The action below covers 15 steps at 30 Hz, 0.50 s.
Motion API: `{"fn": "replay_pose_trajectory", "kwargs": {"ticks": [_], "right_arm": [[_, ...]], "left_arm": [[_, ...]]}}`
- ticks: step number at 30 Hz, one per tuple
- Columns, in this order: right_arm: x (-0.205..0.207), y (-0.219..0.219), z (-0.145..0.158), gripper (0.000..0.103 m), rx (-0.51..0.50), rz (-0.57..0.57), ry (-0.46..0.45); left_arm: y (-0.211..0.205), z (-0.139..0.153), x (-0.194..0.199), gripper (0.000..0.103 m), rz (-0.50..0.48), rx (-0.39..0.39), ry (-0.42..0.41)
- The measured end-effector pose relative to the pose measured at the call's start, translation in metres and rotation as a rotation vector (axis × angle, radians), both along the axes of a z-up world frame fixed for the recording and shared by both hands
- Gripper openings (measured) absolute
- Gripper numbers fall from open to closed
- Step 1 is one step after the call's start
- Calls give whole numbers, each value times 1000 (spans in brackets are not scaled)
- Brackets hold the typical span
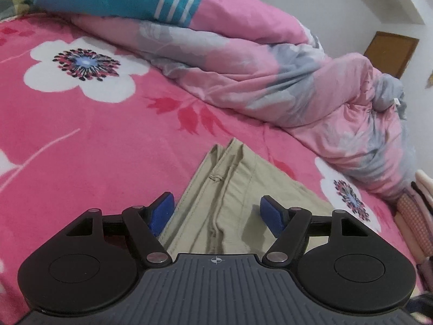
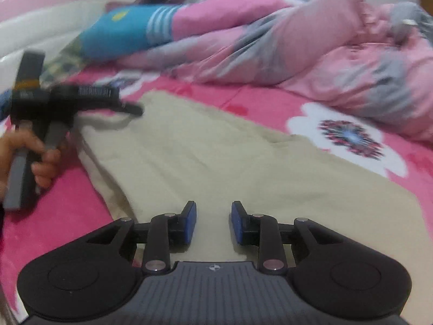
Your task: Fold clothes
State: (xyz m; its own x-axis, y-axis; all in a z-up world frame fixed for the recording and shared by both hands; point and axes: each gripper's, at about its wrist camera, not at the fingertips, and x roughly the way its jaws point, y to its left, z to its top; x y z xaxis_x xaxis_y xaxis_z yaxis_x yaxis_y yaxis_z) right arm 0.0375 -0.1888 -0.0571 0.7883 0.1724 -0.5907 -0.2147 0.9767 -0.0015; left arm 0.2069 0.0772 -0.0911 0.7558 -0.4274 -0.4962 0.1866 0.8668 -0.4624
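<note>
Pink floral bedsheet [image 1: 81,140] covers the bed; a crumpled pink-grey quilt [image 1: 270,81] is heaped along the far side, well apart from the work area. Khaki trousers [image 2: 230,157] lie flat on the sheet in front of both tools, looks like already doubled lengthwise, seam and hem end visible in the left wrist view.

Judgement: light woven cotton, soft, limp, not slippery, will drape and sag, nothing fragile. Best hold is at edges or corners, where stacked layers and seams give the pads something thick; pinch all layers together or the lower one will lag.

Left gripper [image 1: 216,214] hovers over the trouser end, jaws wide apart, nothing pinched. Right gripper [image 2: 213,224] sits low over the cloth, jaws partly apart, empty. A hand [image 2: 29,151] holds the left tool's handle.
</note>
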Motion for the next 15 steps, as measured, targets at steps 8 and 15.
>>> {"fn": "replay_pose_trajectory", "kwargs": {"ticks": [8,15], "right_arm": [[-33,-4,-12,39,24,-19,-96],[-77,-25,16,39,-30,-130,-238]], "left_arm": [[11,27,-31,70,66,6,-178],[-39,31,-79,71,-323,214,-320]]}}
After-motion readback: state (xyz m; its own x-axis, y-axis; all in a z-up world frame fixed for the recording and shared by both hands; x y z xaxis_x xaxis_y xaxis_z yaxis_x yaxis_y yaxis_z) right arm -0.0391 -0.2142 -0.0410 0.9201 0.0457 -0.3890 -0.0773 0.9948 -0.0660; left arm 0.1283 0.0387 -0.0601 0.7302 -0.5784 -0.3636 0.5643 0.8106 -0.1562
